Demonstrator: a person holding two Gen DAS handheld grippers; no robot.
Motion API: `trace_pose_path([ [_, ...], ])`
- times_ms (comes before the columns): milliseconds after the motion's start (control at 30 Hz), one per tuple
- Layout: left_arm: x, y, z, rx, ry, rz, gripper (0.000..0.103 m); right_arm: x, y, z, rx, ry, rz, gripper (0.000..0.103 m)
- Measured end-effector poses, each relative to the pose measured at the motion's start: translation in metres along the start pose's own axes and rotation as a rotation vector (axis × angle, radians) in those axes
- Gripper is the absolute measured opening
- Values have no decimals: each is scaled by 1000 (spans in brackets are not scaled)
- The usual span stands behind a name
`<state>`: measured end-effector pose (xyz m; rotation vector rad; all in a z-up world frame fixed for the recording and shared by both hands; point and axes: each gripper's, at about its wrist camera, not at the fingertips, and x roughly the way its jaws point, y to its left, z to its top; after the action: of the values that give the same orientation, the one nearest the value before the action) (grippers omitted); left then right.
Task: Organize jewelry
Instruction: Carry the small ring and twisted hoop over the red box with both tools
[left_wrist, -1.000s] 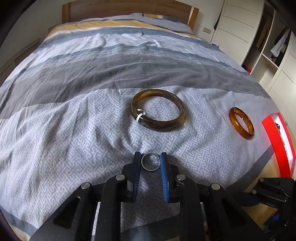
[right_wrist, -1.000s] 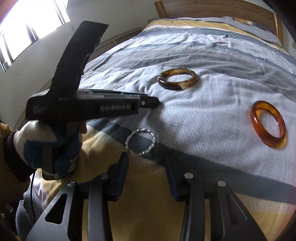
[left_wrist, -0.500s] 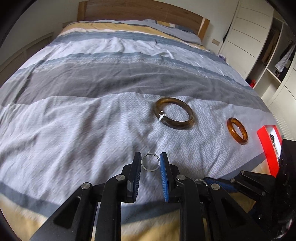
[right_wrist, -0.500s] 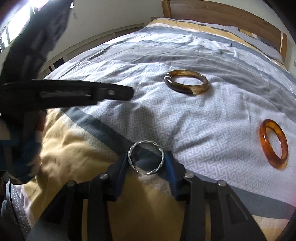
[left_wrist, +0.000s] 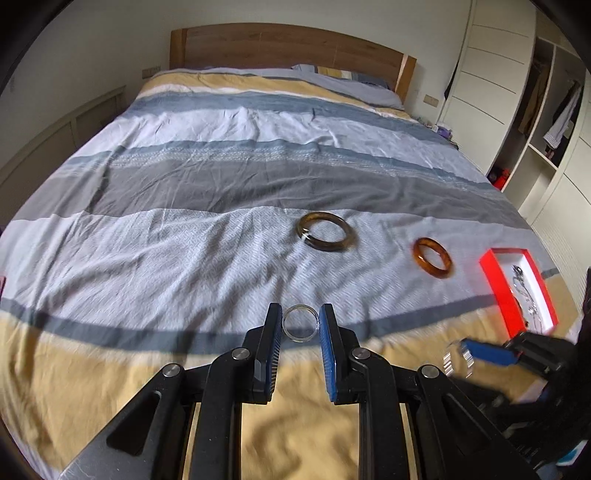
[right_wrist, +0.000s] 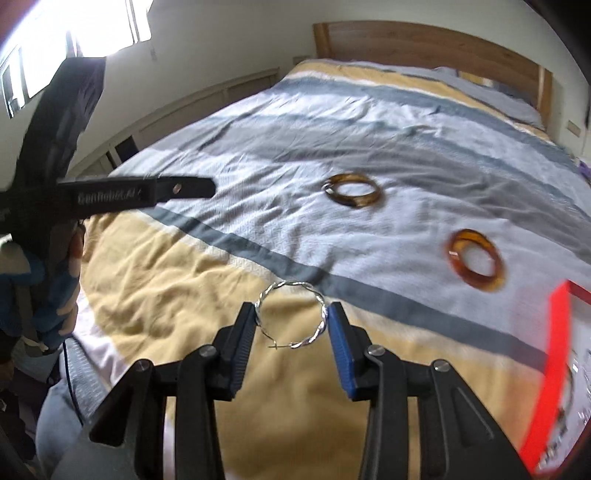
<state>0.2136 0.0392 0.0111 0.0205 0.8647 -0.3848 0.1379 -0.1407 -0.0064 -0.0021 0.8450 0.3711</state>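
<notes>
My left gripper (left_wrist: 300, 322) is shut on a small silver ring (left_wrist: 300, 327), held above the bed. In the right wrist view my right gripper (right_wrist: 291, 317) is shut on a twisted silver hoop (right_wrist: 291, 314), also lifted off the cover. The hoop and the right gripper's blue finger show blurred at the lower right of the left wrist view. A dark brown bangle (left_wrist: 325, 232) (right_wrist: 352, 190) and an amber bangle (left_wrist: 432, 257) (right_wrist: 475, 256) lie on the patterned bedspread. A red jewelry box (left_wrist: 496, 286) (right_wrist: 554, 373) sits open at the right, with chains inside.
The bed has a striped grey, blue and yellow cover (left_wrist: 184, 229) and a wooden headboard (left_wrist: 288, 44). White wardrobes and open shelves (left_wrist: 517, 92) stand on the right. A gloved hand (right_wrist: 44, 295) holds the left gripper at the left of the right wrist view.
Both grippers have risen and drawn back from the bed, each carrying its piece. The right gripper picked the twisted hoop up off the cover. The bangles now look smaller and farther off.
</notes>
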Motion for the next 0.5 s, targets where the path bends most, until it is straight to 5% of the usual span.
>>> trace_pose_path([
  [500,-59,-105,-33,87,-25,-37,20,-139,-63,-62,158,-154,-138,37],
])
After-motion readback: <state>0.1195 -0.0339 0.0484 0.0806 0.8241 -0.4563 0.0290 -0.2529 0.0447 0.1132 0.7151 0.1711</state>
